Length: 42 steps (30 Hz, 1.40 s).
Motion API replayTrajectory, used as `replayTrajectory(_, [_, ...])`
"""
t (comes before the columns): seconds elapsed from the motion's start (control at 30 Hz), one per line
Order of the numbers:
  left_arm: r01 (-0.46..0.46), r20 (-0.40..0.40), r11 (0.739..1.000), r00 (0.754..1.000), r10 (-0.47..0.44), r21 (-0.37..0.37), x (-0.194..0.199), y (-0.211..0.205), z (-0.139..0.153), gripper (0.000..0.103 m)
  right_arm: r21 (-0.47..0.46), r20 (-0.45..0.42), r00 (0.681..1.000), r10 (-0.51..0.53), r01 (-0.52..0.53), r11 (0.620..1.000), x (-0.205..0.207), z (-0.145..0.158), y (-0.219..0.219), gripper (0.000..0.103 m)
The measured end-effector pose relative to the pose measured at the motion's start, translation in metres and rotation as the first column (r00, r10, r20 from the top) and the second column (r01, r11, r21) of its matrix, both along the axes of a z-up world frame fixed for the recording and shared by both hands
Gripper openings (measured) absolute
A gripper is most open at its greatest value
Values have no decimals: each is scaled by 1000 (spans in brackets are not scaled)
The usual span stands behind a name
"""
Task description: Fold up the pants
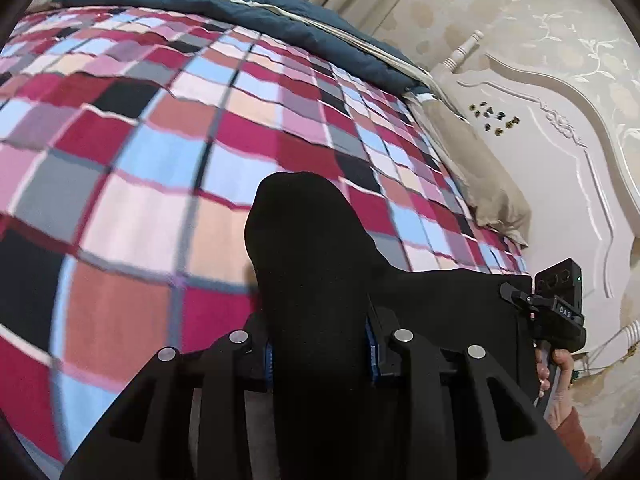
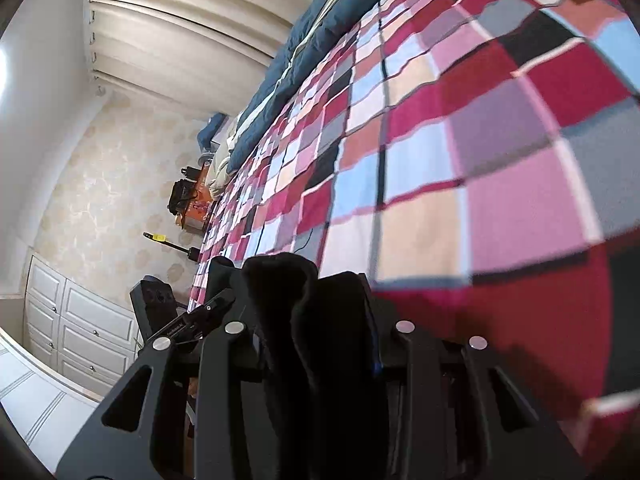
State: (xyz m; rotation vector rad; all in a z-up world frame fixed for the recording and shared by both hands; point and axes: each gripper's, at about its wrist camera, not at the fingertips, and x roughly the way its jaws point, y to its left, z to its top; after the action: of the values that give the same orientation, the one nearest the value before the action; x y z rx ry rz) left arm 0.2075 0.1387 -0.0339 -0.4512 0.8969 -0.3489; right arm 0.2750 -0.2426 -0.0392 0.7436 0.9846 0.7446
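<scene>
Item: pants, black, soft cloth, bunched. Location: held over the bed, above a checked blanket in red, pink, blue and grey; none of the garment can be seen lying flat on it. Left hand-held gripper: jaws narrowed onto a thick bundle of the black cloth, which rises between the blue pads and folds over the tips. Right hand-held gripper: likewise closed on a gathered fold of the same cloth; seen from the left wrist it stands just beside the stretch of fabric, with the person's hand on its handle. Purpose, judged: two grips at separate points let the cloth be spread and laid out for folding. Surroundings: dark blue duvet, beige pillow, pale carved headboard, curtains, white cabinet.
</scene>
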Motion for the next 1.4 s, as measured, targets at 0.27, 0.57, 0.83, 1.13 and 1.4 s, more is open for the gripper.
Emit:
replayTrajectory(0.27, [-30, -19, 999, 999, 30, 31, 30, 24, -4, 33, 3, -15, 1000, 4, -4, 1000, 29, -3, 25, 33])
replayTrajectory(0.57, [-28, -31, 1000, 999, 28, -11, 38, 32, -21, 35, 57, -91, 996, -12, 17, 998, 36, -31, 16, 34])
replayTrajectory(0.83, [-29, -24, 999, 999, 29, -30, 41, 35, -25, 37, 65, -99, 995, -13, 19, 998, 37, -34, 15, 34])
replayTrajectory(1.13, [-29, -23, 999, 999, 28, -33, 41, 35, -26, 38, 74, -89, 996, -25, 31, 997, 36, -37, 17, 34])
replayTrajectory(1.4, [-27, -24, 999, 999, 26, -35, 41, 35, -26, 39, 84, -77, 996, -39, 46, 995, 30, -38, 18, 33])
